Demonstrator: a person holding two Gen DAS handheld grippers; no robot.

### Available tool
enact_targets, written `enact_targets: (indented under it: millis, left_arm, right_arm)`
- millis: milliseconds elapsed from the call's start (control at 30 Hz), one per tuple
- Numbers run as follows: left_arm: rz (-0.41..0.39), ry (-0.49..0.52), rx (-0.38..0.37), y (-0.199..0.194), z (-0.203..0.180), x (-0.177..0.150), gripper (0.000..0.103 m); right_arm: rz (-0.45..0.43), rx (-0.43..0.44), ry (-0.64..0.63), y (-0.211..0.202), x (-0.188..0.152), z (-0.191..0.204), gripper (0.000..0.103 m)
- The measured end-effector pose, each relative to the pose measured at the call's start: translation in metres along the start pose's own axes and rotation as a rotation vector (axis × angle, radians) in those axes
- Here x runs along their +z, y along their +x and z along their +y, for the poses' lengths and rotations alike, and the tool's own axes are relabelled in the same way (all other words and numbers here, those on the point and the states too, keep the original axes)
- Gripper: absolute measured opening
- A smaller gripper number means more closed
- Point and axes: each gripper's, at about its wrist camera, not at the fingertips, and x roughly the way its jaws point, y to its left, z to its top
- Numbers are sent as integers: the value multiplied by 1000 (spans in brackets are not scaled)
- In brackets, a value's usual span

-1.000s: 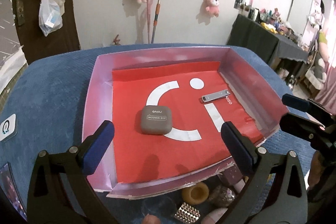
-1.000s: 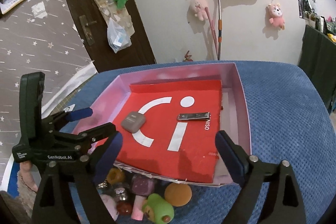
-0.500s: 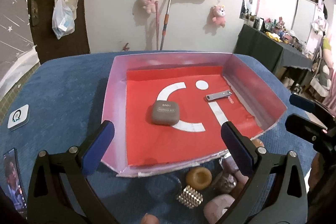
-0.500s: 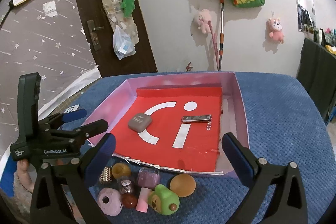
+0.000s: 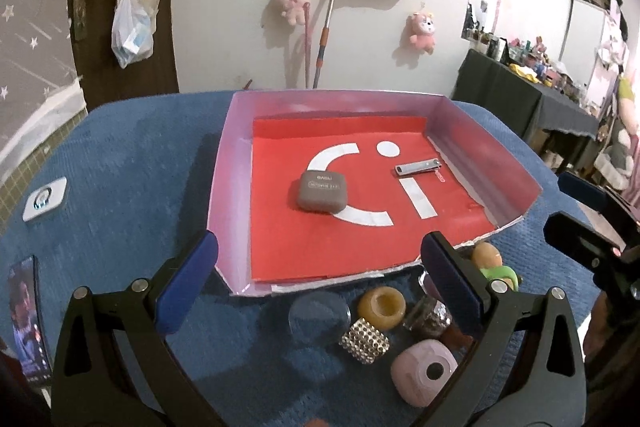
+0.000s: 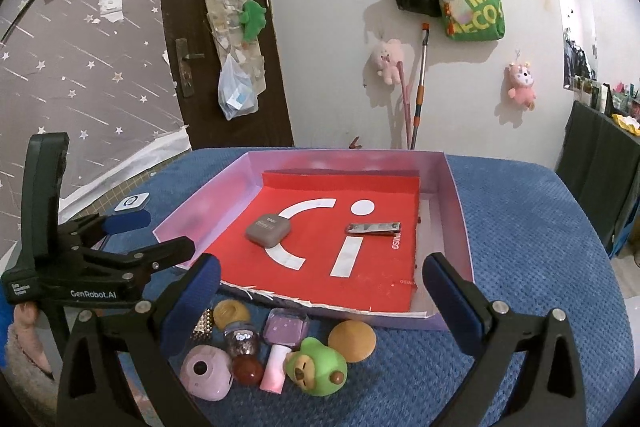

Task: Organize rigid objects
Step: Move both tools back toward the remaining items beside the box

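A pink-walled tray with a red floor sits on the blue cloth. Inside lie a grey case and a metal nail clipper. In front of the tray is a cluster of small items: a pink toy camera, a green bear figure, an amber ring, a studded piece, an orange ball. My left gripper and my right gripper both hover open above the cluster, holding nothing.
A white tag and a photo card lie on the cloth at the left. A brown door and a wall with plush toys stand behind. A dark table with clutter is at the right.
Both grippers have drawn back from the tray, so the cluster of small items in front of it has come into view. The right jaws have widened a little.
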Motion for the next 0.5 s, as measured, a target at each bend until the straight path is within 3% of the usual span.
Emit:
enact_targets:
  millis: [500]
  left_arm:
    - [43,-10,-3,-2,-1,-23,103]
  right_arm:
    - [42,-31,-29,-2,-21,8,103]
